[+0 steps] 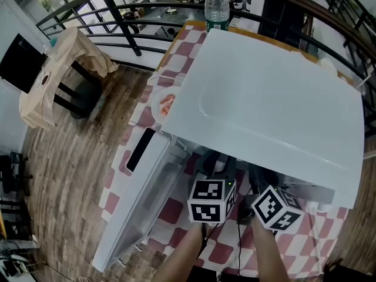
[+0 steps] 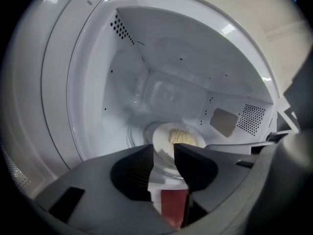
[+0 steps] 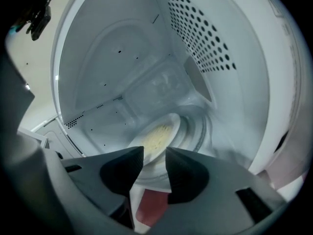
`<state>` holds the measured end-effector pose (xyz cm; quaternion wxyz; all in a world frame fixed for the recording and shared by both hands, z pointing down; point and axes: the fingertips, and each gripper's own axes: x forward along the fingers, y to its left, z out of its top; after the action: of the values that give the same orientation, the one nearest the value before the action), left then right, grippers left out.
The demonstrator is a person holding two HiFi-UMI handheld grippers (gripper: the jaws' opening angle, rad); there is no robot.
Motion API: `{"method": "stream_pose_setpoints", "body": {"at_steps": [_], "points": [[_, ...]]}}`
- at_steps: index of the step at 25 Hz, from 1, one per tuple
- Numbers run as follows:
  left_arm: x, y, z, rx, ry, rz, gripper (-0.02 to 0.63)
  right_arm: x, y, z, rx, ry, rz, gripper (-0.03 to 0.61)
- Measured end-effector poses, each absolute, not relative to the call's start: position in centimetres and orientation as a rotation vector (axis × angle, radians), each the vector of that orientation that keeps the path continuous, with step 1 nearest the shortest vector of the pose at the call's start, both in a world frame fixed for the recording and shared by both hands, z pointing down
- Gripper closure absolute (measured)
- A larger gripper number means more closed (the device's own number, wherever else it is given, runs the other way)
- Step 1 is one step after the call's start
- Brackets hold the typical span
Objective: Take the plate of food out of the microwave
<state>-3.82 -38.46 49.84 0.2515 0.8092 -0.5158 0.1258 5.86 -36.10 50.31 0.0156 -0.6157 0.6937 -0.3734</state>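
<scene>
A white plate (image 2: pixel 177 137) of pale yellow food sits on the glass turntable inside the white microwave (image 1: pixel 264 98); it also shows in the right gripper view as the plate (image 3: pixel 155 137). My left gripper (image 2: pixel 164 153) is open at the oven's mouth, with the plate just beyond its tips and its pads touching nothing. My right gripper (image 3: pixel 155 156) is open too and points at the same plate from the other side. In the head view, both marker cubes (image 1: pixel 211 200) (image 1: pixel 276 207) hang in front of the cavity, and the oven's top hides the fingertips.
The microwave door (image 1: pixel 138 195) is swung open to the left. A second plate (image 1: pixel 165 106) with pinkish food lies on the checked tablecloth (image 1: pixel 176 57) to the left of the oven. A water bottle (image 1: pixel 216 4) stands behind it. A railing and a draped side table lie further off.
</scene>
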Motion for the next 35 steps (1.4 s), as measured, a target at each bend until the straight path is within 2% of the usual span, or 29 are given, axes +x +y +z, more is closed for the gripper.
{"method": "stream_pose_setpoints", "body": {"at_steps": [25, 27, 28, 30, 35], "points": [[-2.8, -37.5, 49.9, 2.215, -1.353, 0.312, 0.468, 4.9, -36.1, 49.5, -1.842, 2.235, -1.122, 0.417], [-2.3, -36.8, 49.7, 2.227, -1.315, 0.308, 0.483, 4.0, -35.7, 48.8, -1.793, 2.284, -1.102, 0.431], [-2.1, -36.3, 49.7, 2.229, -1.300, 0.309, 0.499, 3.5, -35.5, 48.6, -1.765, 2.300, -1.098, 0.480], [-2.4, -35.5, 49.9, 2.196, -1.322, 0.289, 0.538, 3.5, -35.0, 48.3, -1.762, 2.264, -1.110, 0.480], [-4.7, -34.4, 50.3, 2.088, -1.379, 0.217, 0.538, 6.1, -33.6, 48.7, -1.831, 2.107, -1.159, 0.480]]}}
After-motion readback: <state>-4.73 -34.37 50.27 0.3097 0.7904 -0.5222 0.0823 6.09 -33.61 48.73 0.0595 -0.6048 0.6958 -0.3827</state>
